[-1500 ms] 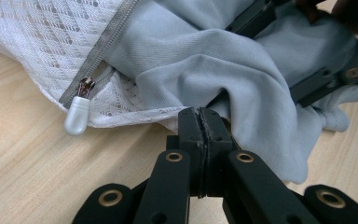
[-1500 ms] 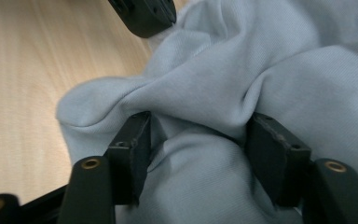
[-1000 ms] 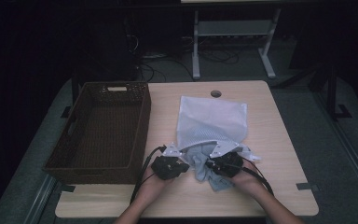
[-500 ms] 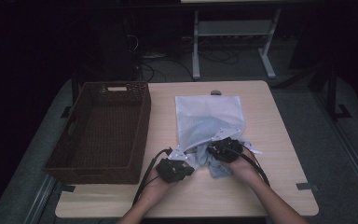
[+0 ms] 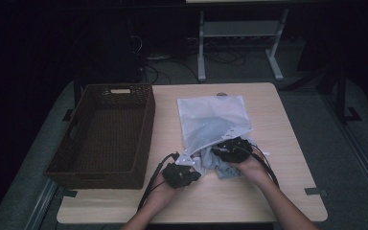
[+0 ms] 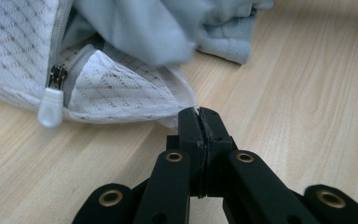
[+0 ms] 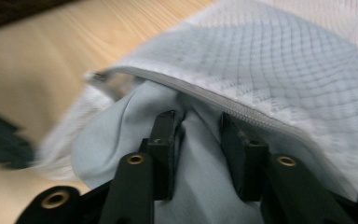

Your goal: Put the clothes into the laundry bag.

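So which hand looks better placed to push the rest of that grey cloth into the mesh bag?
The right. Its gripper sits at the bag's mouth with the grey cloth between its parted jaws, which have just been opening. The left gripper is shut on the bag's edge, holding it.

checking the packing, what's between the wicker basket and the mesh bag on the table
In the high view, only a bare strip of wooden table separates the wicker basket from the mesh bag; nothing lies on that stretch.
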`<state>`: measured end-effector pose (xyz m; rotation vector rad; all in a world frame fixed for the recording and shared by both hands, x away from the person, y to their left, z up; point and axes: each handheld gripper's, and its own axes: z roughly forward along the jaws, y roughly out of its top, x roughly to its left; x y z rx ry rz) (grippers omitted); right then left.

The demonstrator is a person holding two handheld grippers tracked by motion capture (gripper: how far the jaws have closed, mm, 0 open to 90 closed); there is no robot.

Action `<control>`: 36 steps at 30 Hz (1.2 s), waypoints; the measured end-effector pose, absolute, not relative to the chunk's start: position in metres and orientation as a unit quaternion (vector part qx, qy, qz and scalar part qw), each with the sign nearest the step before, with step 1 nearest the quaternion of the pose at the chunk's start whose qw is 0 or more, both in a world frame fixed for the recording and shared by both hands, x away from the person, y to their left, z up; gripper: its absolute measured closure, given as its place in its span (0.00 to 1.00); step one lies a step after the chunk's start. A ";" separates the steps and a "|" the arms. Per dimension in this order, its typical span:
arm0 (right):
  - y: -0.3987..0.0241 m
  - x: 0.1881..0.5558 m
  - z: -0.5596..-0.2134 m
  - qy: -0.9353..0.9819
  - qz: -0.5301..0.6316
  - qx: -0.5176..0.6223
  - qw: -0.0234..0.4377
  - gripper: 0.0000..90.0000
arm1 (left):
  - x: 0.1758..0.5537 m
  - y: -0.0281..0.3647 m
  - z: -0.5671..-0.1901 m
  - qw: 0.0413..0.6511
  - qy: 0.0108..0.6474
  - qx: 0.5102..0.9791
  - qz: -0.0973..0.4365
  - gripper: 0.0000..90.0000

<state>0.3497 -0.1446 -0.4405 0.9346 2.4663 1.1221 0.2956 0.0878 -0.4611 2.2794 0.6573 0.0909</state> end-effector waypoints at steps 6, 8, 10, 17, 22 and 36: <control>-0.164 0.329 -0.421 0.850 0.409 0.310 0.120 0.62 | 0.296 0.087 -0.463 0.372 0.258 0.891 0.035 0.99; -0.171 0.321 -0.418 0.851 0.412 0.307 0.108 0.59 | 0.296 0.087 -0.464 0.370 0.259 0.892 0.036 0.99; -0.178 0.312 -0.421 0.857 0.405 0.300 0.109 0.57 | 0.296 0.087 -0.464 0.369 0.259 0.892 0.036 0.99; -0.188 0.297 -0.439 0.876 0.373 0.282 0.114 0.49 | 0.296 0.086 -0.465 0.367 0.260 0.893 0.035 0.99; -0.176 0.300 -0.451 0.895 0.337 0.269 0.115 0.44 | 0.297 0.086 -0.466 0.367 0.260 0.893 0.034 0.99; -0.170 0.300 -0.462 0.899 0.300 0.276 0.157 0.71 | 0.296 0.084 -0.467 0.367 0.259 0.893 0.032 0.99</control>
